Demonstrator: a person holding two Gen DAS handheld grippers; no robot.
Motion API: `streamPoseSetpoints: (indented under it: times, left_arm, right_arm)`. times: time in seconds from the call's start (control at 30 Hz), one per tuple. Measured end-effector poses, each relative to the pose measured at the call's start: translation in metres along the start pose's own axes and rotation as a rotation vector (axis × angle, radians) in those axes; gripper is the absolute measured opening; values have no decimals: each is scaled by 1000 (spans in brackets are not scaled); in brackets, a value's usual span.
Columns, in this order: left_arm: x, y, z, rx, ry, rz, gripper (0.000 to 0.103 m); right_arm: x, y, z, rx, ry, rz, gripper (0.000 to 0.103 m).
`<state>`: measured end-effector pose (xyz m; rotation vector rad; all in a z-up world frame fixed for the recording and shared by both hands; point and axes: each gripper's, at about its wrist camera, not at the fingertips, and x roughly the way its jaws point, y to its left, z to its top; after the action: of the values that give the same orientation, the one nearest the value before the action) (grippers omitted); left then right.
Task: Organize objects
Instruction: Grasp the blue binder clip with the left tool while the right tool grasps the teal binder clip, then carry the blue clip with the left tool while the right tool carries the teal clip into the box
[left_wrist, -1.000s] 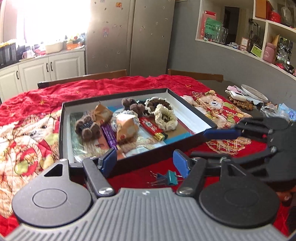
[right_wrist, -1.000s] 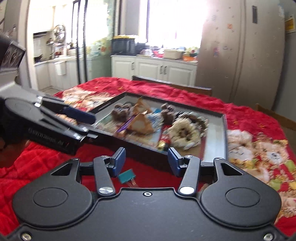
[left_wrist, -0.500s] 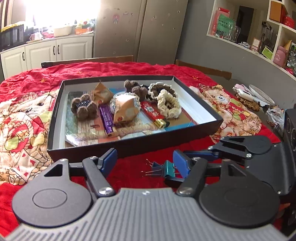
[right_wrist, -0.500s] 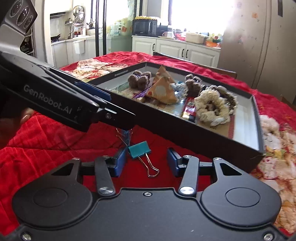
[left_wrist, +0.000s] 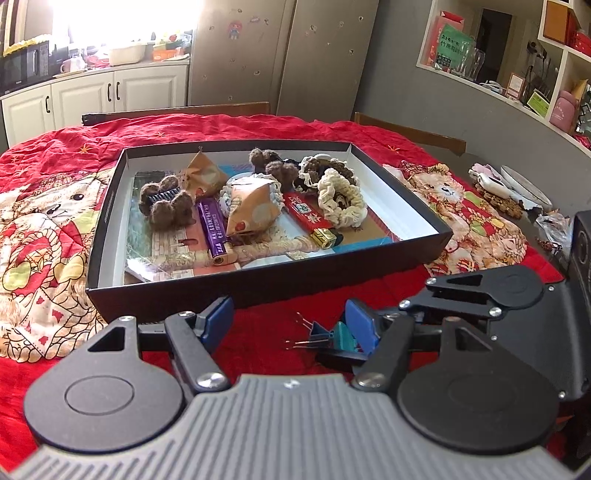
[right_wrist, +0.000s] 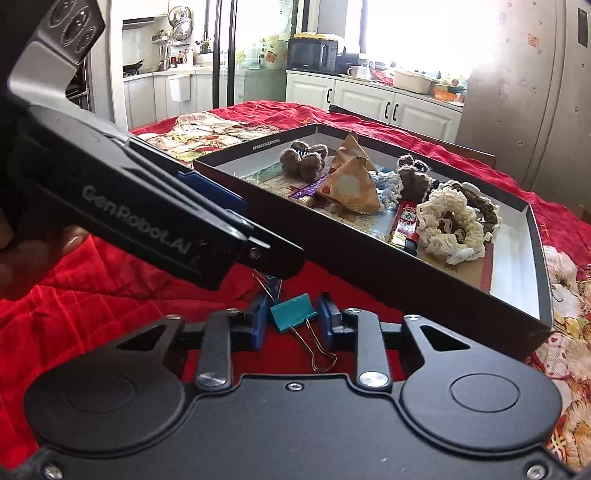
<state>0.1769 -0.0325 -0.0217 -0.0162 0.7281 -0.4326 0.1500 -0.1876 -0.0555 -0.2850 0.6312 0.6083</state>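
Jaws on our right gripper are closing now, and that is the change worth calling: a second ago they stood much wider, with the teal clip lying loose ahead of them near the left pad, and the gripper sat higher off the cloth. Now we are down on the red cloth and the clip's body sits squarely between the two blue pads. A sliver of gap shows on each side of it, so we read the pads as not yet pressing; the wire handles trail back toward us under the gripper.

Our left gripper stands spread, nothing between its pads, just as it was a second ago. From its camera the clip lies ahead and to the right, tucked by its right pad, with the right gripper reaching in from that side. A second clip, blue, lies just left of the teal one.

Beyond both tools, straight ahead, is the black box, holding brown pompoms, paper packets, a purple tube and a cream scrunchie.

For the task, we judge this as the pick beginning: once the pads bite, the clip can lift and go forward over the near wall into the box. The risk is the closeness of the left tool's finger, which crosses just above the clip in the right camera, and the blue clip beside it catching on the way up.
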Motion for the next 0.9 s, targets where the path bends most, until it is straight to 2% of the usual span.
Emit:
streamPoseSetpoints:
  times: [0.23, 0.37, 0.63, 0.8, 0.9]
  left_arm:
    - [6, -8, -7, 28, 16, -18, 75]
    - [11, -12, -12, 50, 22, -10, 66]
    - [17, -11, -17, 64, 32, 0, 55]
    - [19, -11, -16, 68, 29, -1, 38]
    - [20, -13, -17, 81, 26, 3, 36]
  right_arm:
    - [-15, -4, -9, 30, 28, -15, 27]
    - [-27, -2, -15, 26, 40, -37, 27]
    - [-36, -3, -20, 60, 46, -58, 27]
    - [-36, -3, -22, 71, 43, -59, 27]
    - [-36, -3, -22, 78, 42, -59, 27]
